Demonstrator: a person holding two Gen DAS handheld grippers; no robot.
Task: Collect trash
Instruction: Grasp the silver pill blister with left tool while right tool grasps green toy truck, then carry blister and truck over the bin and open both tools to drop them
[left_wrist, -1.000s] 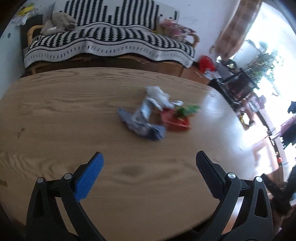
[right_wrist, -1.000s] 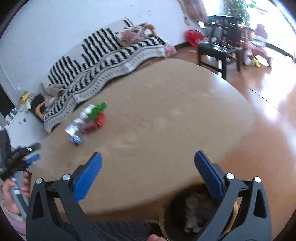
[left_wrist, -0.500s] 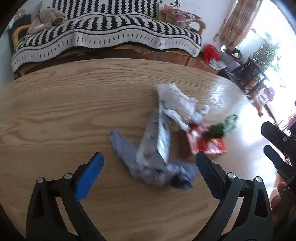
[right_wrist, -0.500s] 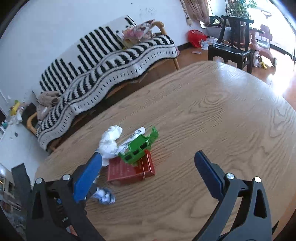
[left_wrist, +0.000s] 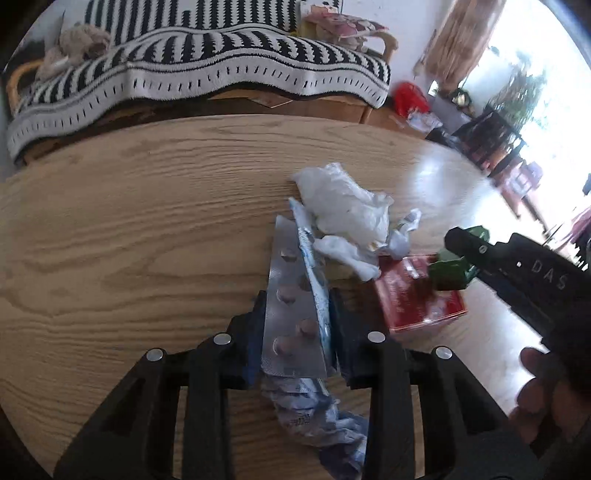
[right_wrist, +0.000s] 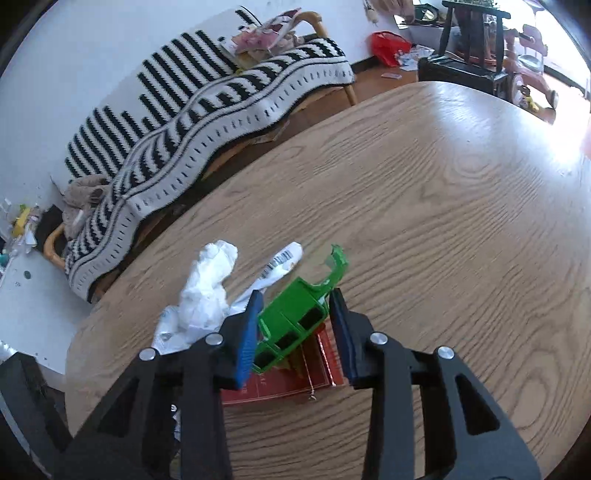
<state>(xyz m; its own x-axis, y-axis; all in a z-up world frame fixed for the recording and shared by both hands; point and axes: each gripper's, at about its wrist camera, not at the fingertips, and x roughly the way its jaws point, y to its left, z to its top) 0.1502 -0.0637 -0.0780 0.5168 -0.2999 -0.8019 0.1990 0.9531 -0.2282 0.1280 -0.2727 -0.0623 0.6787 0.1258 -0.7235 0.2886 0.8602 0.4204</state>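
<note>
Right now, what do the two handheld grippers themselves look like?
Both the left gripper and right gripper are black plastic frames with triangular cut-outs, silver rivets and blue ribbed pads on the fingers. White lettering "DAS" marks the right one's side; bare fingertips show beneath it.

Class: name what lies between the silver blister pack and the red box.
Crumpled white tissue, trailing down between blister pack and red box; left wrist view.

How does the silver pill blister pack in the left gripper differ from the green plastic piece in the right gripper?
The silver pill blister pack is a flat foil sheet with round bumps; the green plastic piece is a boxy frame with open cells. The blister pack lies beside crumpled white tissue; the green piece sits over a red box. Both are clamped: left gripper, right gripper.
</note>
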